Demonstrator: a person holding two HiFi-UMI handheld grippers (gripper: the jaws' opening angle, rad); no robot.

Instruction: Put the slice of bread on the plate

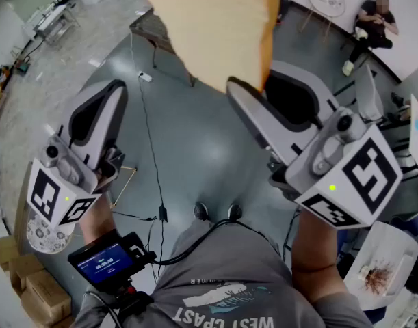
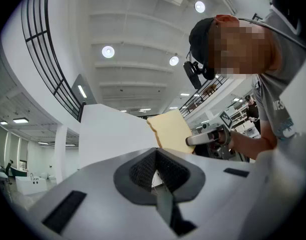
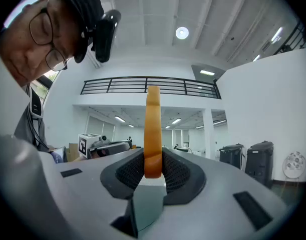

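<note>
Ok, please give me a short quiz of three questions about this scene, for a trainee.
1. Which claw holds the bread? A) left B) right C) both
2. True or false: the left claw also grips the bread.
3. Fill in: seen in the right gripper view, the bread stands ____ in the right claw.
Key: 1 B; 2 false, it is shut on nothing; 3 upright.

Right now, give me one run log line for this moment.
right gripper: jaws shut on slice of bread, held aloft | left gripper: jaws together, empty | placement: not yet done
</note>
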